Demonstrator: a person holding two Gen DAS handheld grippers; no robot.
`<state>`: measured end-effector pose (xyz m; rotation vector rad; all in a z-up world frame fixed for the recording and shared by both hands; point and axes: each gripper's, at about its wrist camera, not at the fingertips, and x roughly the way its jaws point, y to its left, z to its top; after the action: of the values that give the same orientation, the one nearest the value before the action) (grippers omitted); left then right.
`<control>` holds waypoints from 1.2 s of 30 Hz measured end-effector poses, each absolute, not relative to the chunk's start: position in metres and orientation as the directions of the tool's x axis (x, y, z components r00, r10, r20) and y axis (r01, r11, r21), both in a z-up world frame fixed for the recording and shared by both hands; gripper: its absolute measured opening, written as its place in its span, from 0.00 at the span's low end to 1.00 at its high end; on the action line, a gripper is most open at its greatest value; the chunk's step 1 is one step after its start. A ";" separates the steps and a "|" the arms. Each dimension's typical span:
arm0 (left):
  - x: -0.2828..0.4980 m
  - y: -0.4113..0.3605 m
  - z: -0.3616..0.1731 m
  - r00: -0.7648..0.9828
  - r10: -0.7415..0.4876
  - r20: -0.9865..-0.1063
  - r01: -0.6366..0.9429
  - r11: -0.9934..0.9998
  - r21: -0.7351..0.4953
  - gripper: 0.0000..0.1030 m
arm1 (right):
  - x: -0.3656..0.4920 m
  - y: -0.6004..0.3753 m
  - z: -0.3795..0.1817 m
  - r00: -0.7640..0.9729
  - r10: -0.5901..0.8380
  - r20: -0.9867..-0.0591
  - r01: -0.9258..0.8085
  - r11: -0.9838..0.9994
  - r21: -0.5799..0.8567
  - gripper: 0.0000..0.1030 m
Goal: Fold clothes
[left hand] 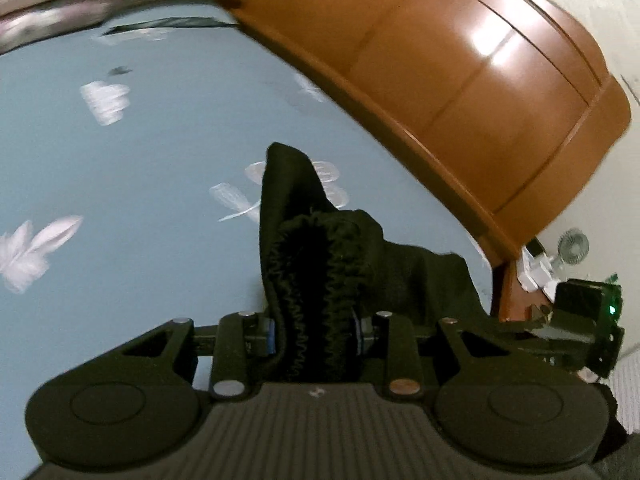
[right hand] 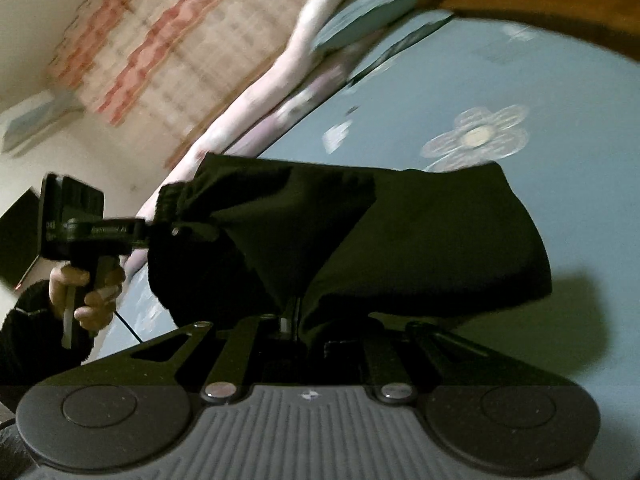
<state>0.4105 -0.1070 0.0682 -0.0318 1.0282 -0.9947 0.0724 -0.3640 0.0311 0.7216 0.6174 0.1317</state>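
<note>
Both tongs [left hand: 318, 330] [right hand: 294, 322] clamp black garment [right hand: 400, 240] (lifted above bedsheet [left hand: 120, 160]).

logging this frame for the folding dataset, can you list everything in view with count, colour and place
black garment: one, black, elastic waistband, lifted above the bed between both grippers
bed sheet: one, light blue with white flower and feather prints, under the garment
headboard: one, orange-brown wood, along the far edge of the bed
bedding pile: pale pink and blue, blurred, at the bed's far side
curtain: one, cream with red pattern, on the wall
small fan: one, white, beside the headboard
left gripper: black, shut on the waistband
right gripper: black, shut on the garment
hand: one, holding the left gripper's handle
</note>
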 end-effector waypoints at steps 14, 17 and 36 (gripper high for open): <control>0.445 -0.299 0.079 0.060 -0.647 -0.760 0.836 0.449 -0.316 0.29 | 0.051 -0.431 0.021 0.885 0.115 -0.451 0.258 0.683 0.683 0.14; 0.450 -0.327 0.079 0.058 -0.619 -0.783 0.854 0.437 -0.281 0.29 | 0.051 -0.435 0.016 0.891 0.103 -0.442 0.269 0.664 0.697 0.14; 0.481 -0.380 0.014 0.250 -0.491 -0.835 0.852 0.520 -0.051 0.54 | 0.040 -0.472 -0.033 0.852 -0.004 -0.523 0.435 0.561 0.704 0.27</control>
<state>0.4813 -0.3804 0.0139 0.4630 0.9250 -0.9598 0.0396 -0.4715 -0.0333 0.9484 0.5039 -0.2714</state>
